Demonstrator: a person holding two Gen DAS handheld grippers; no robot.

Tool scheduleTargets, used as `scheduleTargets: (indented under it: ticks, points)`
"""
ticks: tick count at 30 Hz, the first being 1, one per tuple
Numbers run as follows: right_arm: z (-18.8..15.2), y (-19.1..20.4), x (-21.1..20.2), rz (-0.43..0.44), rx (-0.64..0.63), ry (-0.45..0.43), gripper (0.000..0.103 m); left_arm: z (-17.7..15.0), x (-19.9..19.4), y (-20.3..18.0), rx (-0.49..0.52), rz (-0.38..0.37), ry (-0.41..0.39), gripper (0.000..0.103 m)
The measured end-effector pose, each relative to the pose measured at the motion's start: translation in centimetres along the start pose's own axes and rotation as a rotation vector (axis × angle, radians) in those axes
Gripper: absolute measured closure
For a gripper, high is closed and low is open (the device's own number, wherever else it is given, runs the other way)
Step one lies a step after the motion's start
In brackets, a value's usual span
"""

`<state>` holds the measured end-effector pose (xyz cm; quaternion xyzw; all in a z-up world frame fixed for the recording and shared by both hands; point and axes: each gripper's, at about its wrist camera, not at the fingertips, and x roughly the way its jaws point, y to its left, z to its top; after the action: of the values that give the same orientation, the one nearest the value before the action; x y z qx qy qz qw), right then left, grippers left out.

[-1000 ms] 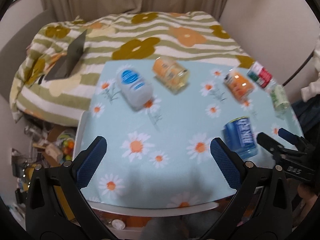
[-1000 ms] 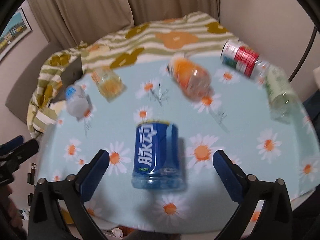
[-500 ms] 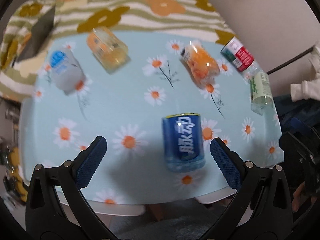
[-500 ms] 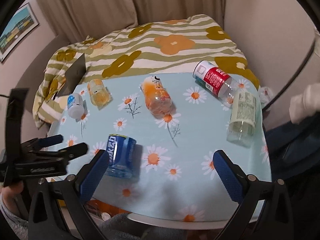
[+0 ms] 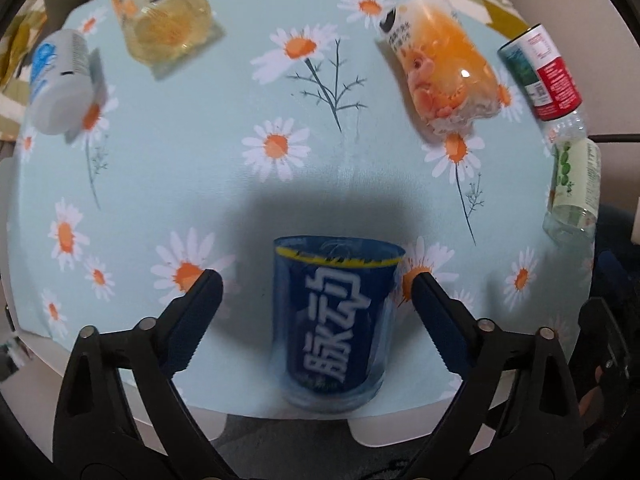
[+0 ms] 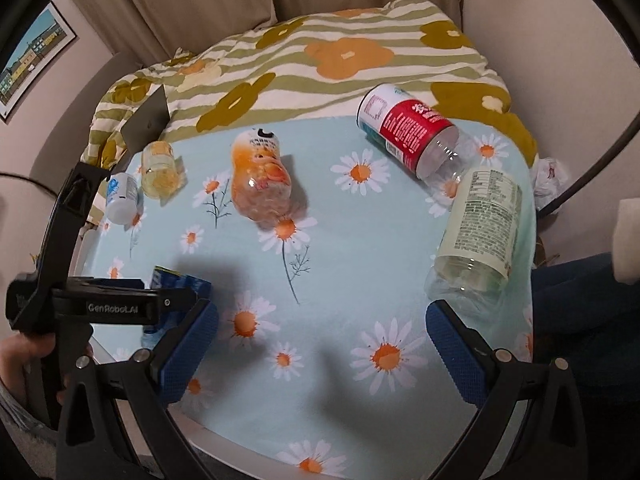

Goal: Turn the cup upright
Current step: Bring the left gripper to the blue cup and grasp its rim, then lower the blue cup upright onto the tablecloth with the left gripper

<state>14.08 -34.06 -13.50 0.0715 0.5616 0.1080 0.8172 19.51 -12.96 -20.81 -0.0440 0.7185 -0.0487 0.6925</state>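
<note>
- Near the front edge of the daisy-print bench (image 5: 340,184), your left gripper (image 5: 316,292) hung with its jaws spread wide on either side of the blue cup (image 5: 334,320), neither blue pad touching it.
- That cup, dark blue with white characters and a yellow band at the rim, lay on its side with its open mouth pointing away from you and its clear base toward the bench edge.
- Your right gripper (image 6: 322,328) was likewise spread apart and held nothing, poised over bare cloth well to the right of the cup (image 6: 180,284), which showed from that side only as a blue sliver behind the left tool.
- By the look of it you were at the approach stage, the grasp not yet made; the next move probably called for closing the left jaws across the cup's body, then tipping the mouth upward.
- The cup looked like thin, smooth plastic, round and slightly tapered, so it could roll or buckle under a hard squeeze.
- Other containers lay on their sides on the soft, lightly creased cloth: an orange-filled bottle (image 5: 440,68), a red-labelled bottle (image 6: 412,130), a pale green-labelled jar (image 6: 476,224), a yellowish jar (image 5: 164,20) and a small white bottle (image 5: 60,80).
</note>
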Motion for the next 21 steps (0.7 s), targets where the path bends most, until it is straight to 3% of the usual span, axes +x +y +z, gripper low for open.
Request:
scheduleTargets:
  ticks: [4, 5, 6, 7, 17, 21]
  points:
    - [0.2, -0.4, 1.0, 0.024, -0.004, 0.015, 0.0, 0.4, 0.7, -0.3, -0.006, 0.006, 0.031, 0.008]
    - [0.3, -0.4, 1.2, 0.027, -0.004, 0.018, 0.0, 0.5, 0.9, -0.4, -0.006, 0.007, 0.037, 0.014]
    - [0.4, -0.6, 1.4, 0.03, -0.003, 0.021, 0.0, 0.5, 1.1, -0.2, -0.005, 0.008, 0.045, 0.027]
    - [0.4, -0.7, 1.5, 0.031, -0.001, 0.021, 0.0, 0.6, 1.4, -0.2, -0.006, 0.004, 0.057, 0.034]
    - [1.0, -1.2, 1.2, 0.028, 0.013, 0.008, 0.0, 0.1, 0.5, -0.7, 0.016, -0.016, 0.032, 0.035]
    - [1.0, -0.9, 0.0, 0.039, 0.015, -0.013, 0.0, -0.9, -2.0, -0.7, 0.014, -0.039, -0.061, 0.035]
